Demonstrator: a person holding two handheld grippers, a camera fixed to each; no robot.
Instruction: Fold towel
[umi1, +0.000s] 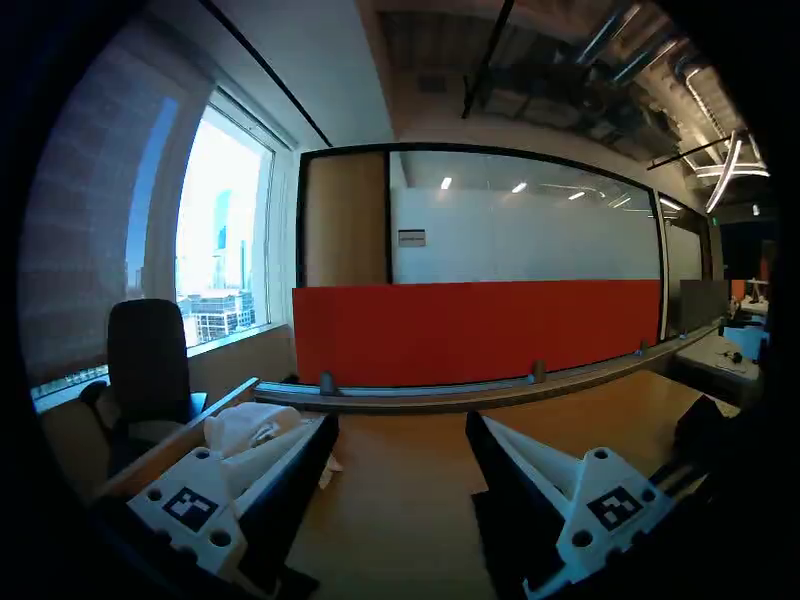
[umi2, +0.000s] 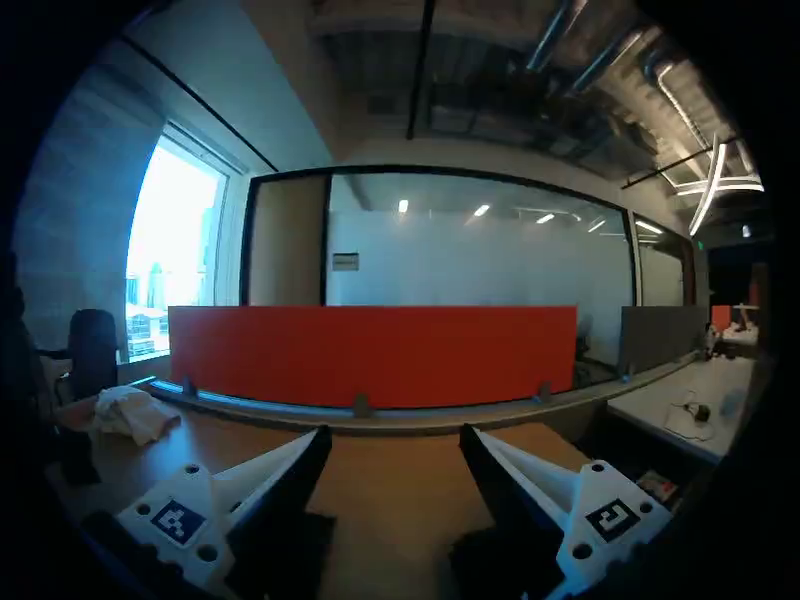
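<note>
Left gripper view: towel (umi1: 250, 425) is close in, low left, with its near edge hidden behind that gripper's left-side finger (umi1: 245, 480), so I can't tell if cloth and finger touch. Right gripper view: same towel (umi2: 130, 410) is seen whole and farther off, at the far left of the desk (umi2: 400, 500), well apart from the right gripper (umi2: 395, 432). That view also takes in a white side desk (umi2: 690, 400) at right with small items on it. The towel is white, crumpled into a loose heap, not flat and with no fold lines visible. It sits on the wooden desk (umi1: 400, 490) near the left edge, on the window (umi1: 220, 250) side, in front of the black chair (umi1: 148, 360) and short of the red partition (umi1: 470, 330). Left gripper (umi1: 400, 420): fingers spread wide, nothing between them, with the towel off to the left of the gap rather than in it. Right gripper: fingers also spread wide, with bare desk in the gap.
</note>
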